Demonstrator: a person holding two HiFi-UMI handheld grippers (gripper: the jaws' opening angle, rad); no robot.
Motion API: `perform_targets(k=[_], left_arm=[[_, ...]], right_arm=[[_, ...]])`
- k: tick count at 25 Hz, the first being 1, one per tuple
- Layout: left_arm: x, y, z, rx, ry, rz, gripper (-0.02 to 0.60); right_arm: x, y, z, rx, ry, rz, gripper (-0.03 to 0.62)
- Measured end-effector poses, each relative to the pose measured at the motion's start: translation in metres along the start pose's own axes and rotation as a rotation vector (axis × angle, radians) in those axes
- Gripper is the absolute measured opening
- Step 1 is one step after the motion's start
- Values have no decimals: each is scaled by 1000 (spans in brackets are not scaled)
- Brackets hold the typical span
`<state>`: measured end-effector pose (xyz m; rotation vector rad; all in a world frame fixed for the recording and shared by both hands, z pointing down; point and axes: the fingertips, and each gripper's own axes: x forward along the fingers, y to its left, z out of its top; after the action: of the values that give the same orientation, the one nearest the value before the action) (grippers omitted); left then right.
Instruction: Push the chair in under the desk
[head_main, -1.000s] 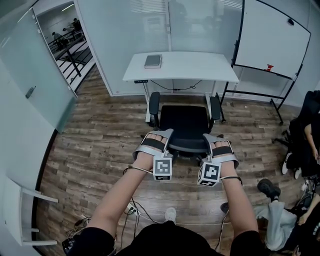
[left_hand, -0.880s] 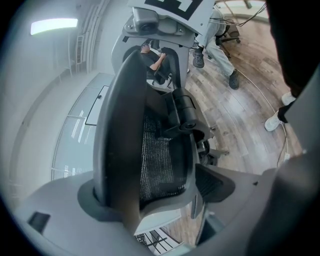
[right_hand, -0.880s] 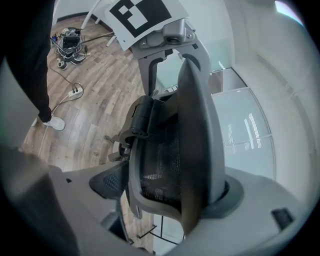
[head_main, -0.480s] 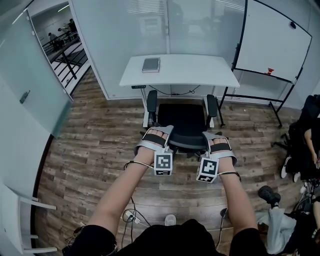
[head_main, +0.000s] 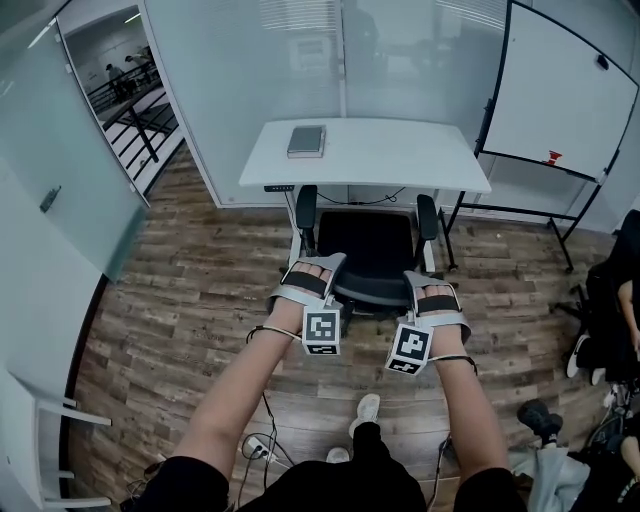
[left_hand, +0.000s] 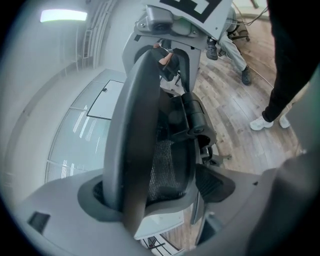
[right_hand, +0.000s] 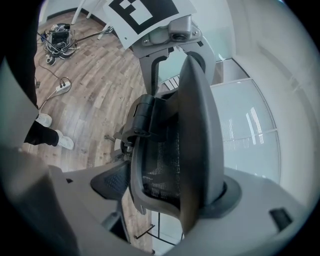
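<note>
Bulky chair (head_main: 370, 245) should roll easy – left gripper (head_main: 318, 264) and right gripper (head_main: 425, 280) jaws clamp wide on its stiff backrest rim (left_hand: 134, 125), right just tightening – good shoving spot.

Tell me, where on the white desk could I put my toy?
The desk is bare from the grey book across to its right end by the whiteboard, with a thin strip left of the book too. It's crowded at the front edge, where the black chair sits.
</note>
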<state>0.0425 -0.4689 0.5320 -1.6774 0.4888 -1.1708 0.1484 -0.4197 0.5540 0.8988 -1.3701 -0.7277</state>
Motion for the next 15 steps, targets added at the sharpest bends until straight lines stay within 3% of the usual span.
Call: perform_targets(k=[15], left_arm=[[68, 41, -25, -43, -2, 9, 445]], right_arm=[[69, -47, -4, -1, -20, -28, 408]])
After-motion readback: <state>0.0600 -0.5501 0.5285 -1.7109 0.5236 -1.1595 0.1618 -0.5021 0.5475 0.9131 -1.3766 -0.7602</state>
